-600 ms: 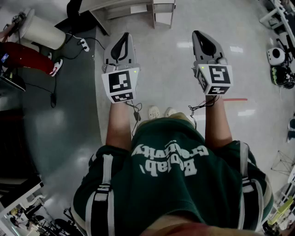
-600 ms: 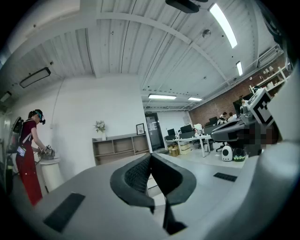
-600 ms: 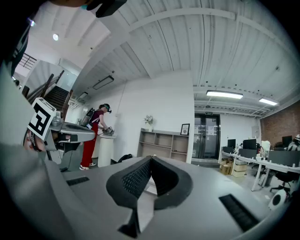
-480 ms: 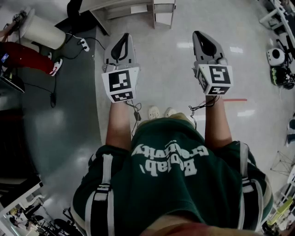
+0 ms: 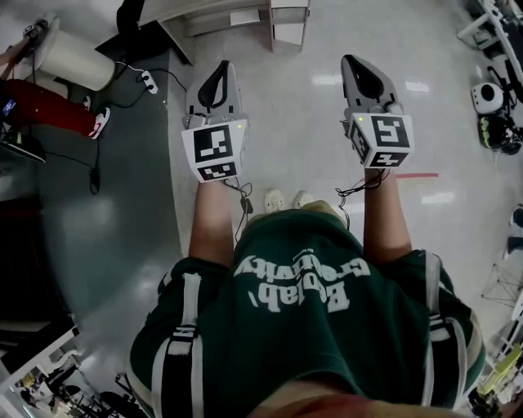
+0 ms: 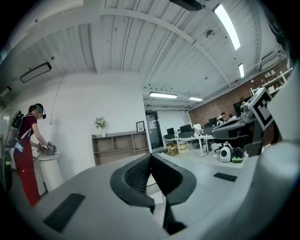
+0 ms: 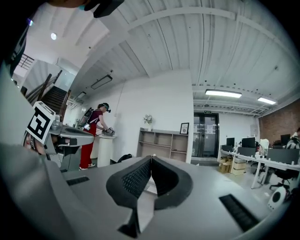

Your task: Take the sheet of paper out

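Nearest the head camera, at 6 o'clock, the person's green shirt (image 5: pixel 302 326) fills the frame, and two bare forearms run up from it toward 11 and 1 o'clock.

Change against the pictures of half a second back: none. Both grippers sit where they sat.

Pose: left gripper (image 5: pixel 219 69) and right gripper (image 5: pixel 356 62) are held level and parallel, well apart, over bare floor (image 5: pixel 294 106). In each gripper view the jaws are pressed together tip to tip with nothing between them.

Sheet of paper: it shows in no view, and neither does anything that might contain it. Judgement: the task has not begun, and this reads as a waiting pose.

Farther out at 12 o'clock stands an open shelf unit (image 5: pixel 245 16). At 10 o'clock another person (image 5: pixel 49 102) works at a white pedestal (image 5: pixel 78 57).
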The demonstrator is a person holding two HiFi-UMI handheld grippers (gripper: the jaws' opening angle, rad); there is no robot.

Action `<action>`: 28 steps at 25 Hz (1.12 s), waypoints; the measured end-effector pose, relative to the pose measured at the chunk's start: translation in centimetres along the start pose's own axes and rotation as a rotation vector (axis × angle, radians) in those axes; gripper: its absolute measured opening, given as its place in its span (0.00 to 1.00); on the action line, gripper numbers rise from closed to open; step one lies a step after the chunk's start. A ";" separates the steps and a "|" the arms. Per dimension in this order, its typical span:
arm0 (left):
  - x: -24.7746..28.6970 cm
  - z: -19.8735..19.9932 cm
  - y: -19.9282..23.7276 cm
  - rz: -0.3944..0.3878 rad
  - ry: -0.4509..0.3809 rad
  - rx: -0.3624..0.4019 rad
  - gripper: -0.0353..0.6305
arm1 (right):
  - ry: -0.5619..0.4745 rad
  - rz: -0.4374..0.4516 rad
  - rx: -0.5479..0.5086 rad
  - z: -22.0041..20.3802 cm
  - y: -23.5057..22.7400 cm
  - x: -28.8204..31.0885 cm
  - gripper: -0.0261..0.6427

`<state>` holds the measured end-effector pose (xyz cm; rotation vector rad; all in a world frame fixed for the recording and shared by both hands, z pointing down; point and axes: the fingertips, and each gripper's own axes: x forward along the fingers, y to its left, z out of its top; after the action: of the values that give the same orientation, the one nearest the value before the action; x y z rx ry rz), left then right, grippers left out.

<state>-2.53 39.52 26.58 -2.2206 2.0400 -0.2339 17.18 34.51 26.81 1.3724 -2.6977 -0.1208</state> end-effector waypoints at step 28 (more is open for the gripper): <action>-1.0 -2.1 4.1 -0.078 -0.005 0.000 0.08 | -0.008 -0.030 -0.013 -0.1 5.8 1.2 0.09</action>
<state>-7.06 40.19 27.85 -2.3006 1.9533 -0.2358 11.86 36.93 27.69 1.4120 -2.6793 -0.1463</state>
